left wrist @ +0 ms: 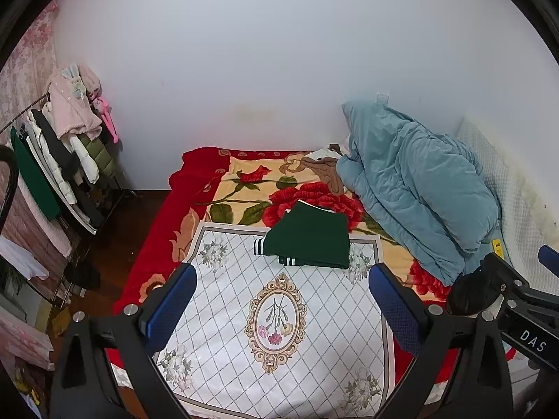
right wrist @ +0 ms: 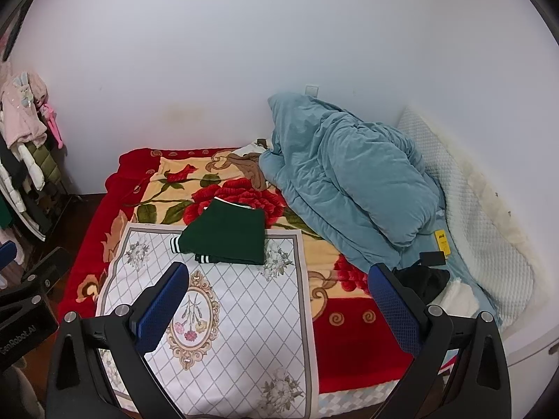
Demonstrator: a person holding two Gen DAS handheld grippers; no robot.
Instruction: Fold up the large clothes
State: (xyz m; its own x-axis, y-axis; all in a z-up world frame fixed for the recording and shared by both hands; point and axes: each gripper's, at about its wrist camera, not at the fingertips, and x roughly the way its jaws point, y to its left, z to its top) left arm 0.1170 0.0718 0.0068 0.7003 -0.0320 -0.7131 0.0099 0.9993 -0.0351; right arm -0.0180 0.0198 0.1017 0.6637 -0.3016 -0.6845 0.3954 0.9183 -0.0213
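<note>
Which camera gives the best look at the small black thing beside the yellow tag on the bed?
The right wrist view: the small black thing lies fully visible next to the yellow tag. In the left wrist view, the right gripper hides it; only the tag shows.

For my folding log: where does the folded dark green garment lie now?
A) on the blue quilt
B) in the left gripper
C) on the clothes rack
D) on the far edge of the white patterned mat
D: the folded green garment rests on the far edge of the white patterned mat, with both grippers open and empty.

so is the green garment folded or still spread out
Folded: the green garment lies as a compact rectangle on the white mat, striped cuffs tucked at its edge.
</note>
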